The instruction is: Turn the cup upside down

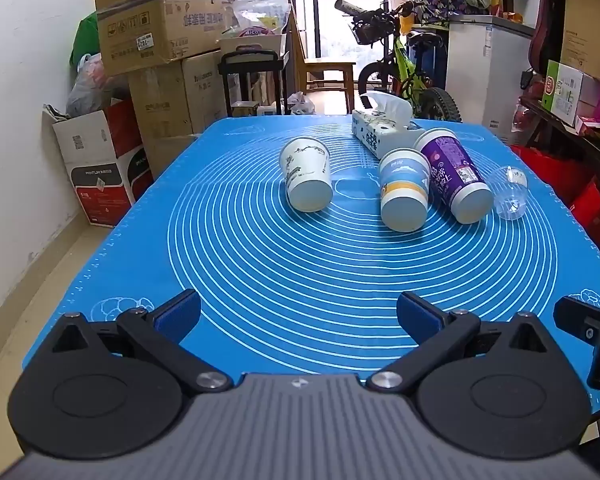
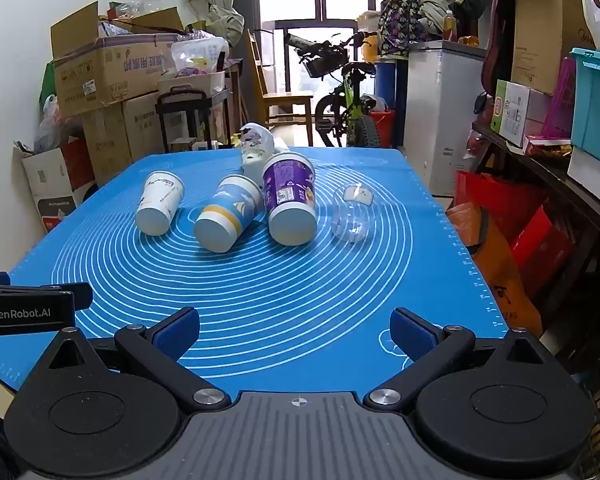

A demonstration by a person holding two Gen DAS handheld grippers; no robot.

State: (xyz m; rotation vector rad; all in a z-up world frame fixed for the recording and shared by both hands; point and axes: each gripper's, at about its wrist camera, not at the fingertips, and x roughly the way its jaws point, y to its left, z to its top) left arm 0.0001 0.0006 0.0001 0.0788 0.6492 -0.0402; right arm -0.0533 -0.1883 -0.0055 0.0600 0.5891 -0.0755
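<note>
The tissue box [image 2: 256, 152] at the mat's [image 2: 300, 280] far edge is mostly hidden behind the purple cup [image 2: 288, 196] in the right wrist view. The mouths of all the lying cups face away, unseen. The clear cup's [image 1: 510, 194] sticker is too small to read. The mat's near edge is hidden behind both grippers' bodies.

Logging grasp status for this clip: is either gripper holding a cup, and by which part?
Nothing is held. The left gripper and right gripper are both open over the blue mat, short of the four cups lying on their sides.
</note>
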